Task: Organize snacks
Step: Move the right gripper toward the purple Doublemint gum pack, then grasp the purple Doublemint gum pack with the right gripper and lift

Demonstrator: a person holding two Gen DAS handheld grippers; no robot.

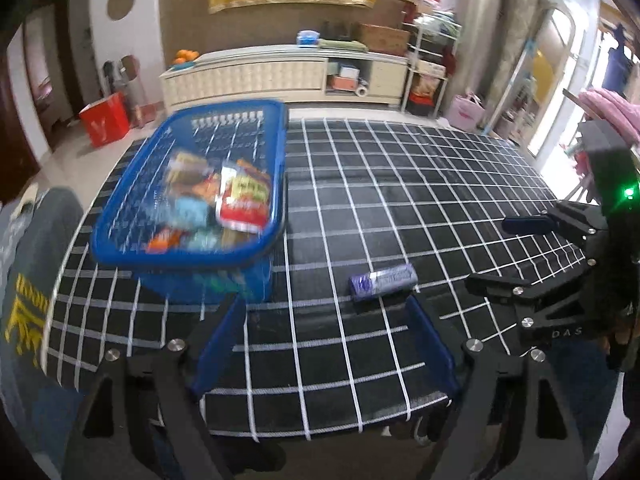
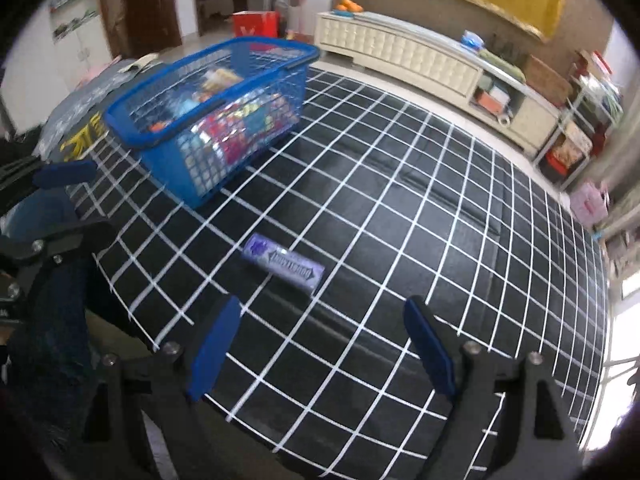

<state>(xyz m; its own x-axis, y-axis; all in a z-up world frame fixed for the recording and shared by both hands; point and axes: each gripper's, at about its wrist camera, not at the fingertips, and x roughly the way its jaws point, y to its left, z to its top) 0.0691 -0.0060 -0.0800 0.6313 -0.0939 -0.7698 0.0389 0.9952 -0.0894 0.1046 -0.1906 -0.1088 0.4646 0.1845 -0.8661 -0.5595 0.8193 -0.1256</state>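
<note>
Legible txt is scarce. "DAS" in pale letters on the black frame of the right gripper (image 1: 524, 248), seen off to the right of the left claw. White "y"-like mark on red box (image 1: 105, 125), far ahead-left on floor. Purple snack bar (image 2: 283, 261) just ahead of right claw: print blurred, unreadable.

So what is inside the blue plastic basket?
The blue plastic basket holds mixed snack packets, one a red and yellow packet on top. Blur hides their names, and the lower ones are covered.
</note>
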